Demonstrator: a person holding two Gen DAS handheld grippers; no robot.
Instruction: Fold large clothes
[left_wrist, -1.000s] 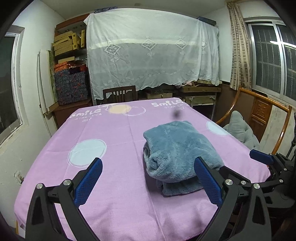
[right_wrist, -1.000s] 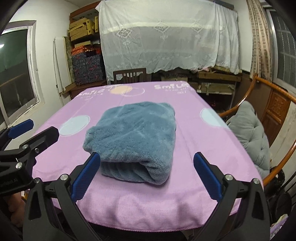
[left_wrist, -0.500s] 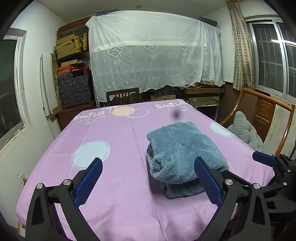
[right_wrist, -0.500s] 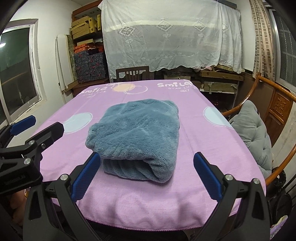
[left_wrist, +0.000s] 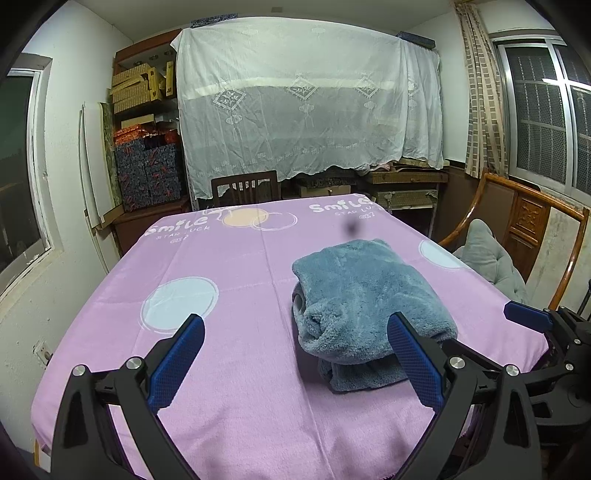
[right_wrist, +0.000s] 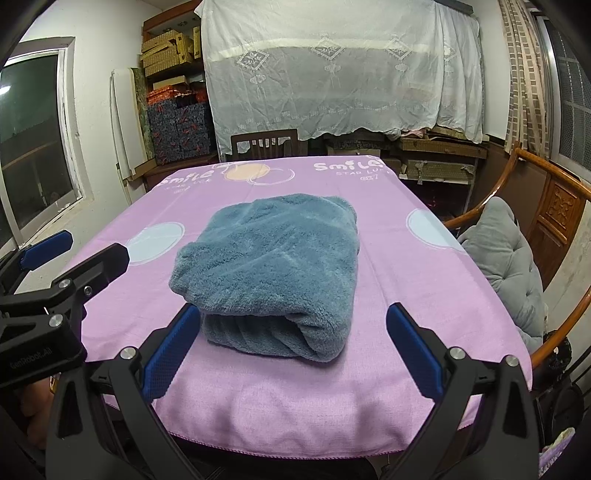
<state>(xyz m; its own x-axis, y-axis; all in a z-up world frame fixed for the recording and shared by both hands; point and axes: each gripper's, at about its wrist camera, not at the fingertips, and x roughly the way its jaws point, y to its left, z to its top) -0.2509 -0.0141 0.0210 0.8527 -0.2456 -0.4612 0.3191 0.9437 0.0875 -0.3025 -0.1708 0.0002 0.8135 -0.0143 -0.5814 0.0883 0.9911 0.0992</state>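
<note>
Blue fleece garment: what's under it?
The folded blue fleece garment lies on the purple tablecloth, which shows all round it. Its own lower layers show at the near edge. The patch beneath is covered; nothing else pokes out.

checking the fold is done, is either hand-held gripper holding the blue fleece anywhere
No. The left hand-held gripper and right hand-held gripper are both open and empty; the folded blue fleece lies free on the purple tablecloth.

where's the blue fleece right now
The folded blue fleece lies on the purple tablecloth near its front edge, centred in the right wrist view and right of centre in the left, untouched by either gripper.
</note>
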